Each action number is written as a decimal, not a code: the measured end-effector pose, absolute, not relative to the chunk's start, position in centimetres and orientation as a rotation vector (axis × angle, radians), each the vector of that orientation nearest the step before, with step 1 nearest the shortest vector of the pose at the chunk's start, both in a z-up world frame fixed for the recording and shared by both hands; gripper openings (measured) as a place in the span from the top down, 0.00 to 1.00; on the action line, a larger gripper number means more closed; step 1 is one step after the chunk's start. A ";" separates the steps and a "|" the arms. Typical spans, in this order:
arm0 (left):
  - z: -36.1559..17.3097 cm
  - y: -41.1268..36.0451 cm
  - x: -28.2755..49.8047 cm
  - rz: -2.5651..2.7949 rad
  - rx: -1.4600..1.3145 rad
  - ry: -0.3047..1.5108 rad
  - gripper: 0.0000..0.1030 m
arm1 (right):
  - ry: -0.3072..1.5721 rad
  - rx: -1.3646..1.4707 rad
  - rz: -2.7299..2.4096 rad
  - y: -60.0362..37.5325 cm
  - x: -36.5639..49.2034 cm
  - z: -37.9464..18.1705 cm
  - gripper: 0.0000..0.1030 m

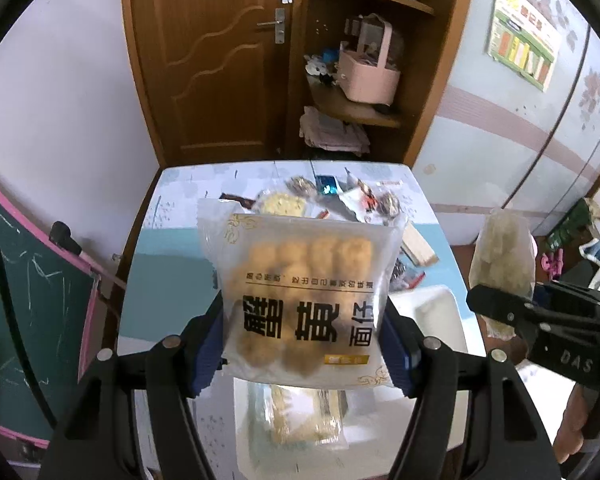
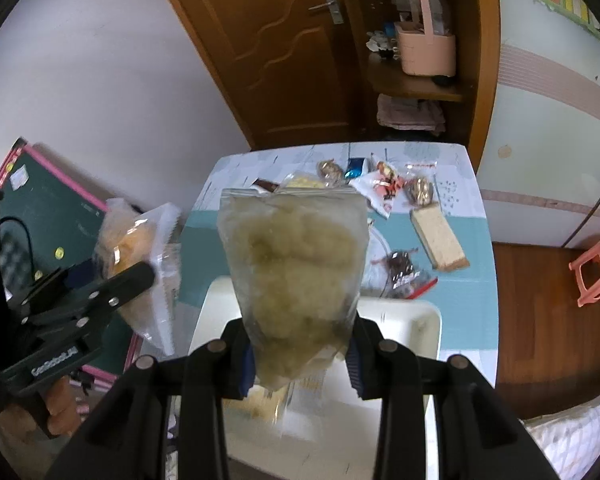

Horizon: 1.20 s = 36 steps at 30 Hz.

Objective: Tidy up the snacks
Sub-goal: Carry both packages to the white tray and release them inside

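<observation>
Both jaws are clamped: the left gripper [image 1: 302, 344] pinches the low end of a frosted bun bag [image 1: 300, 280], the right gripper [image 2: 300, 360] a clear bag of pale puffs [image 2: 294, 268]. Both hang above the white tray [image 2: 428, 320] at the table's [image 1: 168, 248] near edge. Probably light, crinkly, crushable stuff, so grabbing the seams looks safest. Loose snacks crowd the far edge; the tray has room.

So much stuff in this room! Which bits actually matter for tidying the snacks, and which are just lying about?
Part of the job:
- bag of golden buns in the left claw
- bag of pale green snacks in the right claw
- white tray
- loose snack packets on the table

Just lying about:
- pink basket
- chalkboard
- pink stool
</observation>
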<state>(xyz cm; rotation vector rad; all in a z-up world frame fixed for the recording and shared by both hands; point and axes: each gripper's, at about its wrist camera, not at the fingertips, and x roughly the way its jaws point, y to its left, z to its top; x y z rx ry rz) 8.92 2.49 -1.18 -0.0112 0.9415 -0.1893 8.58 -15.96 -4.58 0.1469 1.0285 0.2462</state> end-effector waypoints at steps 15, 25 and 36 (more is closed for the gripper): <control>-6.3 0.4 5.3 -0.196 0.042 1.053 0.35 | 1.131 0.156 0.250 -15.2 2.9 -7.9 0.65; -7.9 -0.2 4.8 -0.202 0.060 1.111 0.31 | 1.183 0.147 0.217 -15.3 2.2 -9.8 0.63; -7.8 0.3 5.3 -0.203 0.004 1.148 0.12 | 1.183 0.179 0.196 -15.7 2.1 -9.9 0.19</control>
